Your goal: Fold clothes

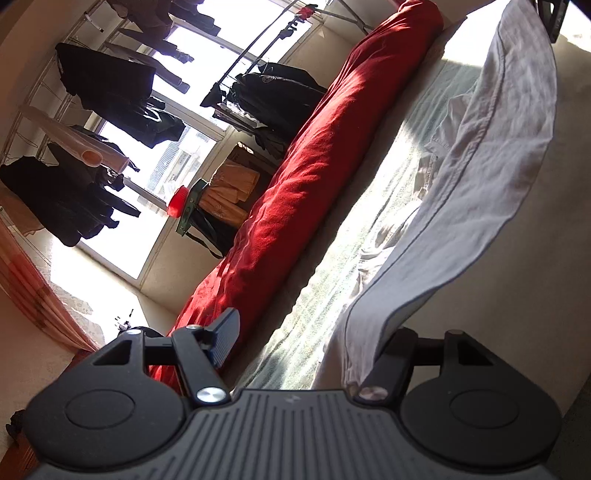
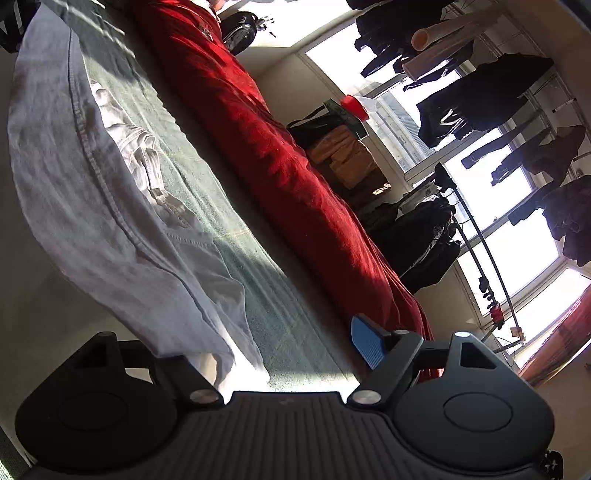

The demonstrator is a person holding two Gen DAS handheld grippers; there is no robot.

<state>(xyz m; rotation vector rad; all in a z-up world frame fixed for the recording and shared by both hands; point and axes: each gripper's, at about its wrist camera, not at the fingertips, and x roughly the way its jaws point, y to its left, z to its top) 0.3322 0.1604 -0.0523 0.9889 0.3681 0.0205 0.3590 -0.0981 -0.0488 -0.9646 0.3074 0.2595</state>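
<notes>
A pale grey-white garment (image 1: 491, 177) with a stitched seam hangs stretched between my two grippers, above a green striped sheet (image 1: 332, 266). My left gripper (image 1: 310, 338) is open, jaws wide apart. The cloth drapes over its right finger and hides it; the left finger (image 1: 225, 339) is bare. My right gripper (image 2: 271, 350) is open too. The garment (image 2: 96, 177) lies over its left finger, and its blue-padded right finger (image 2: 365, 347) is free. Part of the garment rests crumpled on the sheet (image 2: 236, 236). The other gripper (image 1: 554, 18) shows at the garment's far end.
A long rolled red duvet (image 1: 314, 162) (image 2: 280, 158) lies along the far side of the sheet. Behind it are bright windows (image 2: 509, 229), racks of dark hanging clothes (image 1: 103, 85) and a box of folded tan items (image 2: 343, 151).
</notes>
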